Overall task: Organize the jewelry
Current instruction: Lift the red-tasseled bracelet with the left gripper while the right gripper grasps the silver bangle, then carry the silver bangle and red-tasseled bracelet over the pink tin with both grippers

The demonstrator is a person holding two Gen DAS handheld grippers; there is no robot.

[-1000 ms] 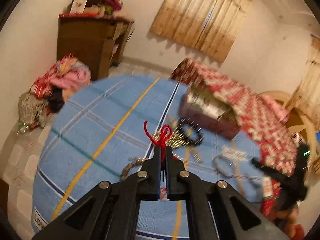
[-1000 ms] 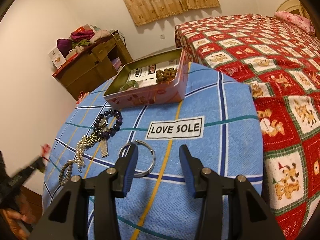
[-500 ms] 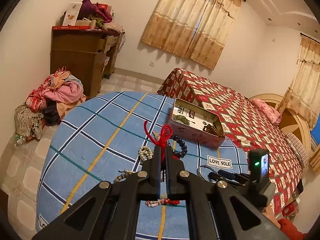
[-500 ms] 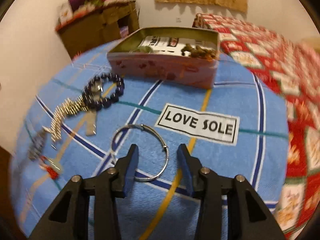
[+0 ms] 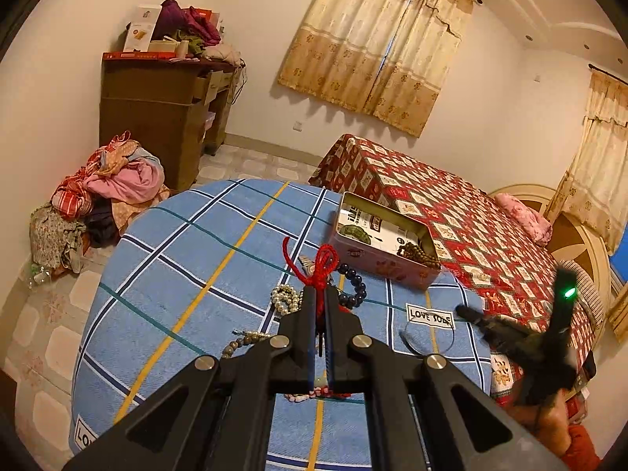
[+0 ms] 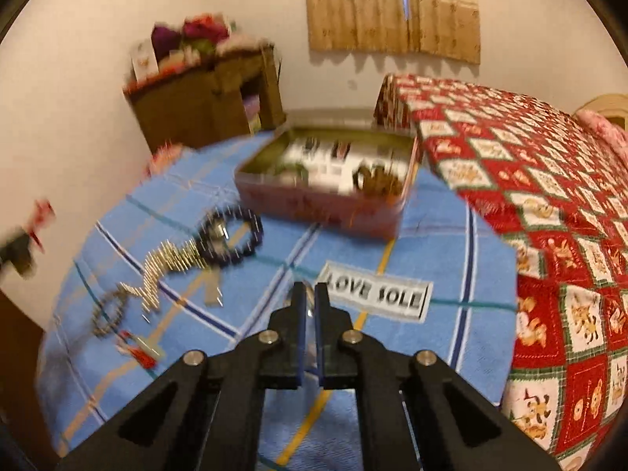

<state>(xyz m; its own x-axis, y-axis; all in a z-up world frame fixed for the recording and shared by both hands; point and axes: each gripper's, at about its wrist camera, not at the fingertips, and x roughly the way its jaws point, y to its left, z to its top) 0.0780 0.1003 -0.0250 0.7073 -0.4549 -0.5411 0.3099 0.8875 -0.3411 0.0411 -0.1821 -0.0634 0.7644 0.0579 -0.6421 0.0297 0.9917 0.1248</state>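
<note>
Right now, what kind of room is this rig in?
Most likely a home bedroom: a bed under a red patterned cover, curtained windows, a wooden dresser stacked with clothes, and more clothes heaped on the floor.

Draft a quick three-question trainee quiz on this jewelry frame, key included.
1. True or false: the tin has its lid on.
2. The left gripper has its jaws shut on: A) pearl strand, B) red cord, C) dark bead bracelet?
3. What words are printed on the label on the blue cloth?
Key: 1 false, the tin is open. 2 B, the red cord. 3 LOVE SOLE.
</note>
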